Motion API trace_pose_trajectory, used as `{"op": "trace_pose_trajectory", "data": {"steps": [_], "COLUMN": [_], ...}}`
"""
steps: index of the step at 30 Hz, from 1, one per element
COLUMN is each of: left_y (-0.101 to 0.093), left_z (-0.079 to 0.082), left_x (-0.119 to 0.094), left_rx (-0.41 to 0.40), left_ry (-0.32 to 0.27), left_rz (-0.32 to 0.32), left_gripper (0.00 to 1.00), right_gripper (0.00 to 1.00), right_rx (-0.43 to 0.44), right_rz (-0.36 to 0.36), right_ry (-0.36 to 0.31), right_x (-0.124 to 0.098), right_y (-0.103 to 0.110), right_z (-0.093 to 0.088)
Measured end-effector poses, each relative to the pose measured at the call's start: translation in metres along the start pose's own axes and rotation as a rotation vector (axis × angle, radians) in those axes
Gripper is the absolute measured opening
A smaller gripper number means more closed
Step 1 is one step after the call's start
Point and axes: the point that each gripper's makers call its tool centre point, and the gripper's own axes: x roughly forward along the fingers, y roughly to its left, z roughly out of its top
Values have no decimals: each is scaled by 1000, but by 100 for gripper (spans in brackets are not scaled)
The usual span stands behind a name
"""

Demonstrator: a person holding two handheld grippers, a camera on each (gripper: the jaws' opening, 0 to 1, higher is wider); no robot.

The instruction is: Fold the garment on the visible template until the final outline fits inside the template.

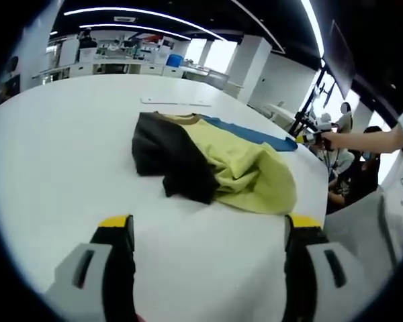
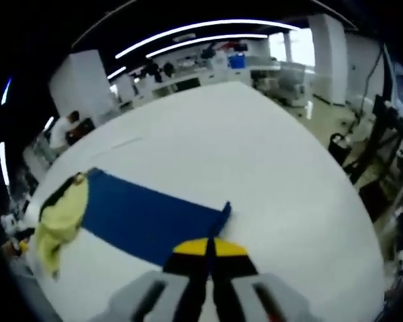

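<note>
Two grippers are mine here. My left gripper (image 1: 208,231) hangs over bare table (image 1: 60,168) with its yellow-tipped jaws wide apart and nothing between them. Beyond it the garment (image 1: 215,164) lies crumpled in a heap, its black part nearer the left gripper's left jaw and its yellow-green part toward the right jaw. Behind the garment, a strip of the blue template (image 1: 255,136) shows, touching the garment's far edge. At the far end of the template my right gripper (image 1: 307,139) comes in from the right, held in my hand (image 1: 329,139).

In the right gripper view my right gripper (image 2: 209,258) has its jaws pressed together on a raised corner of the template (image 2: 141,215), which otherwise lies flat on the table (image 2: 255,154). The garment (image 2: 57,218) sits at the template's far end, overlapping it. Whether any cloth of the garment is also caught in these jaws I cannot tell.
</note>
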Motion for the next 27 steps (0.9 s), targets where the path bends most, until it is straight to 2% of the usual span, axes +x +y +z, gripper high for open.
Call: {"op": "trace_pose_trajectory", "data": {"steps": [3,5,9,12,15,19,22,26,27], "left_y": [0,0,0,-1,-2,0,1,0,0], "left_z": [-1,-2,-1,0,1,2,2,3,3], "left_x": [0,1,1,1,1,-1,-1,-1,-1], "left_rx": [1,-1,-4,-2,0,-2,0,0,1], "left_ry": [5,3,0,-2,-4,-10,-11,-16,-16], "left_rz": [0,0,1,0,0,2,4,4,4], "left_gripper": [90,90,90,90,90,90,90,90,90], "right_gripper": [0,0,0,0,1,14,25,43,51], "right_rx": [20,57,46,68,57,44,11,-21,-34], "right_rz": [-24,-11,-10,25,27,62,121,162,173], "right_ry": [4,-10,-3,-33,-44,-81,-127,-160,-168], "right_x": [1,0,2,0,-4,-5,-7,-12,-13], "right_y": [-9,-7,-10,-1,4,8,19,31,36], "right_z": [-2,-2,-3,0,1,9,18,22,22]}}
